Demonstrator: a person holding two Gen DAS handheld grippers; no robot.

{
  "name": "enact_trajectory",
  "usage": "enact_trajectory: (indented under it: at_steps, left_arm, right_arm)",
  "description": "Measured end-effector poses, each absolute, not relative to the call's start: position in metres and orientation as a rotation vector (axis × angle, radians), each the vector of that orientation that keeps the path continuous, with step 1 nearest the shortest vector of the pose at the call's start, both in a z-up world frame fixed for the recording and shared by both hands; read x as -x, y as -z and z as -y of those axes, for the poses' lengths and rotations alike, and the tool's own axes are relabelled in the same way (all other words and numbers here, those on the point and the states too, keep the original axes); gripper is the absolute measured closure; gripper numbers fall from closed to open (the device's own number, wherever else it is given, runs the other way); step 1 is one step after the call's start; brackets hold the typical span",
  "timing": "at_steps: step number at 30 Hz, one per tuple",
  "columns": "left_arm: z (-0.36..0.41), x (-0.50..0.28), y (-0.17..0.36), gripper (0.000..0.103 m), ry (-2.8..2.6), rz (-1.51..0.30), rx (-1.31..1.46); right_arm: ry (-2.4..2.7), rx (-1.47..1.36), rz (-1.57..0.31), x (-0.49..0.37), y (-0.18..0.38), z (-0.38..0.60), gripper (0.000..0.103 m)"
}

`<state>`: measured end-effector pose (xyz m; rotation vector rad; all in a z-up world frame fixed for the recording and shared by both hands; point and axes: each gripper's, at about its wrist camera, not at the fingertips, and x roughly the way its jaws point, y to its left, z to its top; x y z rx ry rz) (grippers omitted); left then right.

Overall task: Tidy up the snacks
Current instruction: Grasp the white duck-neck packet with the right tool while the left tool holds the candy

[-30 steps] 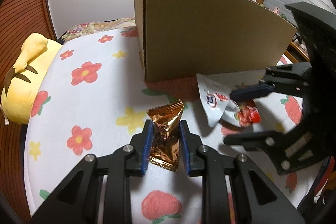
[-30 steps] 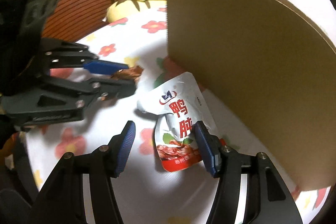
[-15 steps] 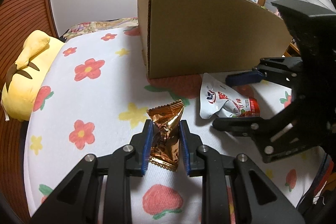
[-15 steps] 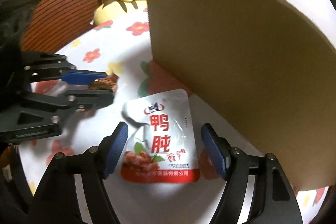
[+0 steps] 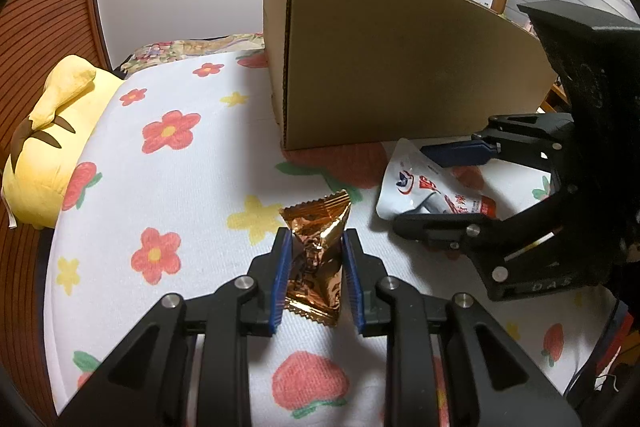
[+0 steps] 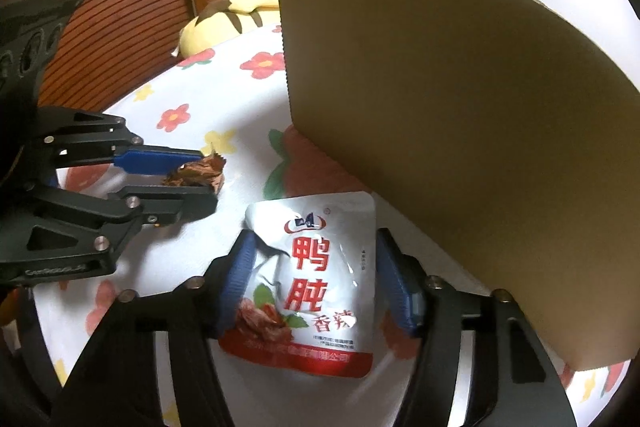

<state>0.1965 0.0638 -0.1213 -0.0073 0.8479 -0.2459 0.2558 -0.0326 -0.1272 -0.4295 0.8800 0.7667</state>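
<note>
The left gripper (image 5: 314, 269) has its jaws clenched on a copper foil snack packet (image 5: 316, 263), pinching it across its width so that the crimped top end stands free above the blue pads; held this way it looks ready to be carried over the wall of the cardboard box (image 5: 384, 67), which stands further back on the bed, and into which I take the snacks to be going. The right gripper (image 6: 320, 283) has its jaws spread to either side of a silver-and-red pouch (image 6: 320, 283) printed with Chinese characters, which lies flat on the flowered sheet (image 5: 172, 187) just in front of the box's near wall. The left pad seems to press into the pouch's creased edge, while the right pad stands just beside the other edge, so the jaws read as not yet clamped, though whether they are gripping I cannot say for certain. Straddling the pouch across its narrow width is probably the sensible way to pick up something so flat and limp. A yellow plush toy (image 5: 44, 147) rests at the bed's far left edge against a slatted wooden panel. The inside of the box is hidden in both views, so what it already holds cannot be told, and the pouch's lower part is partly covered by the right gripper in the left view.
</note>
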Motion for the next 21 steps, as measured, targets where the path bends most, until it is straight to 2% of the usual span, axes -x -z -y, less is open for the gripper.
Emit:
enact_trajectory:
  at_steps: [7, 10, 18, 21]
  left_arm:
    - [-0.065, -0.196, 0.121, 0.080, 0.229, -0.845, 0.014]
    - [-0.065, -0.196, 0.121, 0.080, 0.224, -0.842, 0.015]
    - [-0.065, -0.196, 0.121, 0.080, 0.226, -0.845, 0.016]
    - [-0.066, -0.196, 0.121, 0.080, 0.229, -0.845, 0.023]
  right_arm:
    - [-0.772, 0.387, -0.879, -0.250, 0.125, 0.037, 0.048]
    - [-0.783, 0.350, -0.866, -0.248, 0.119, 0.044, 0.059]
    - [-0.790, 0.356, -0.918, -0.253, 0.122, 0.037, 0.057]
    - [-0.785, 0.394, -0.900, -0.250, 0.125, 0.031, 0.052]
